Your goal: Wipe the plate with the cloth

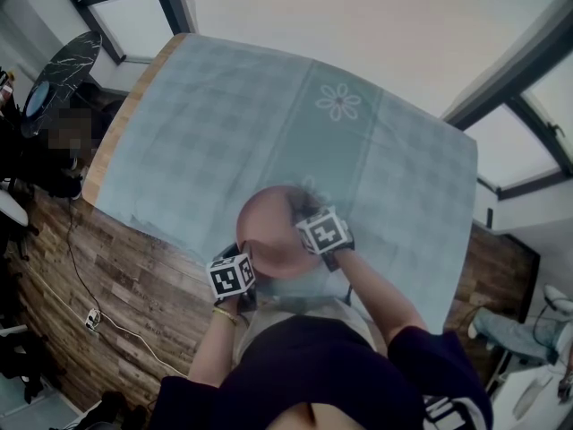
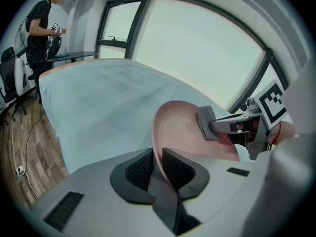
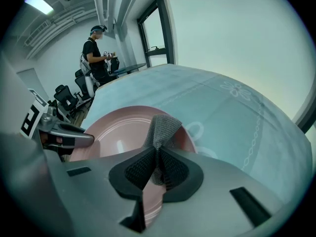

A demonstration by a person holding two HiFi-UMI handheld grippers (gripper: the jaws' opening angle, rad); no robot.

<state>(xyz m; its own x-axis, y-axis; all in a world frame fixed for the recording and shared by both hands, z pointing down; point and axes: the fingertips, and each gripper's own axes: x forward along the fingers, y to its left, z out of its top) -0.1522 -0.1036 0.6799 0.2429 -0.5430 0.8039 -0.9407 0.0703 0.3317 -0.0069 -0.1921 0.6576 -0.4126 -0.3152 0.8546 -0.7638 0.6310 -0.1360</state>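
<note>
Mid-wipe, it seems: left gripper (image 2: 157,164) clamps the round pink plate (image 2: 180,127) by its rim, right gripper (image 3: 158,169) pinches a grey knitted cloth (image 3: 163,127) over it; next, sweep across.

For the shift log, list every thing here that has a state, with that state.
plate: tilted, gripped at its rim.
cloth: bunched, against the plate's face.
left gripper: jaws shut on the plate.
right gripper: jaws shut on the cloth.
tablecloth: spread flat.
</note>
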